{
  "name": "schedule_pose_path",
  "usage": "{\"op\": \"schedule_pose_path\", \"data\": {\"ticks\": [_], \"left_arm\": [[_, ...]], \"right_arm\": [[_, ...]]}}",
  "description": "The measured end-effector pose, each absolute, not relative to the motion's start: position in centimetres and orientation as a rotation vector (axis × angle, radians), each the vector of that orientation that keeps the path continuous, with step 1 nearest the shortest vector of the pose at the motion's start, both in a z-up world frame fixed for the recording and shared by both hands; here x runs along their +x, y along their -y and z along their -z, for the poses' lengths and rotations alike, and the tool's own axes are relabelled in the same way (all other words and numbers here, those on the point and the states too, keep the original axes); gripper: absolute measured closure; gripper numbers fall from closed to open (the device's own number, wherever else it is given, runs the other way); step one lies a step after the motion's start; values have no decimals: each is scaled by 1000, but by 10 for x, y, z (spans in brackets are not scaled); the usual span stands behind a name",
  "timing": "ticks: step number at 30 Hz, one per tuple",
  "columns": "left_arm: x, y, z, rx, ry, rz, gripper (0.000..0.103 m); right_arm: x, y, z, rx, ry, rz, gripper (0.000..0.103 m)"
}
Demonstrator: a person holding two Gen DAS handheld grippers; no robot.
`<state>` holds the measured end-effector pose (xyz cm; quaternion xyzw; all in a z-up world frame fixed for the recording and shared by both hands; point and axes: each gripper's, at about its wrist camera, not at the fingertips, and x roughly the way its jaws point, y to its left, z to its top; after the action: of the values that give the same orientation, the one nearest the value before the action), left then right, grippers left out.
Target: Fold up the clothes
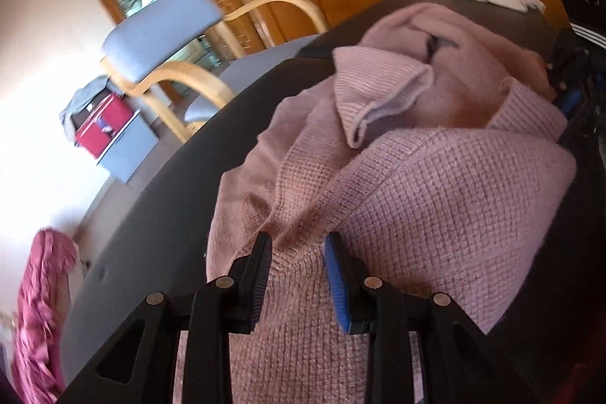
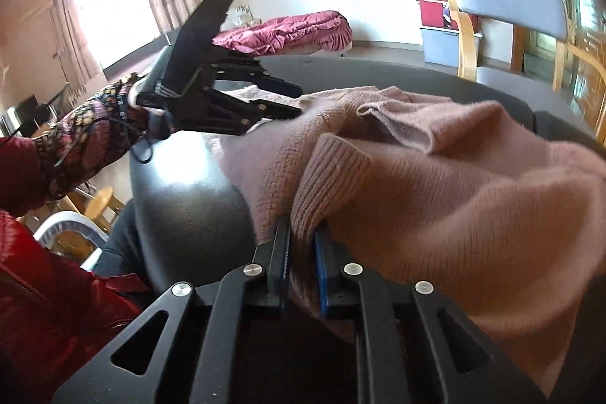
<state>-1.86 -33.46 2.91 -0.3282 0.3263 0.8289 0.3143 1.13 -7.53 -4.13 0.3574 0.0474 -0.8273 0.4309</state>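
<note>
Sweater (image 1: 435, 184) lies bunched on the worktop (image 1: 170, 199); your left tongs (image 1: 297, 252) and right tongs (image 2: 301, 241) each pinch its knit, mid-fold or spreading.

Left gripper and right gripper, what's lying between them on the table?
Only the pink sweater, bunched up between left gripper and right gripper, in the right wrist view.

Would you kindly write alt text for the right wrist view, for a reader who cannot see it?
The right tongs pinch a ribbed edge of a pink knit sweater bunched on a dark table. Across it, the left tongs, held by a patterned sleeve, grip the sweater's far edge.
</note>
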Motion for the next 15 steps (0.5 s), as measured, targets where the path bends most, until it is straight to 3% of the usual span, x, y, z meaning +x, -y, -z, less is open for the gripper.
{"op": "schedule_pose_path", "data": {"ticks": [6,9,10,15], "left_arm": [[-33,332,-18,-923,-822,-2112,74],[-39,337,-16,-962,-753,-2090,75],[-40,337,-16,-960,-752,-2081,75],[-42,332,-10,-952,-794,-2054,75]], "right_arm": [[16,66,52,910,-87,2092,90],[21,72,48,911,-198,2144,76],[23,75,47,909,-241,2162,66],[16,81,54,959,-293,2161,64]]}}
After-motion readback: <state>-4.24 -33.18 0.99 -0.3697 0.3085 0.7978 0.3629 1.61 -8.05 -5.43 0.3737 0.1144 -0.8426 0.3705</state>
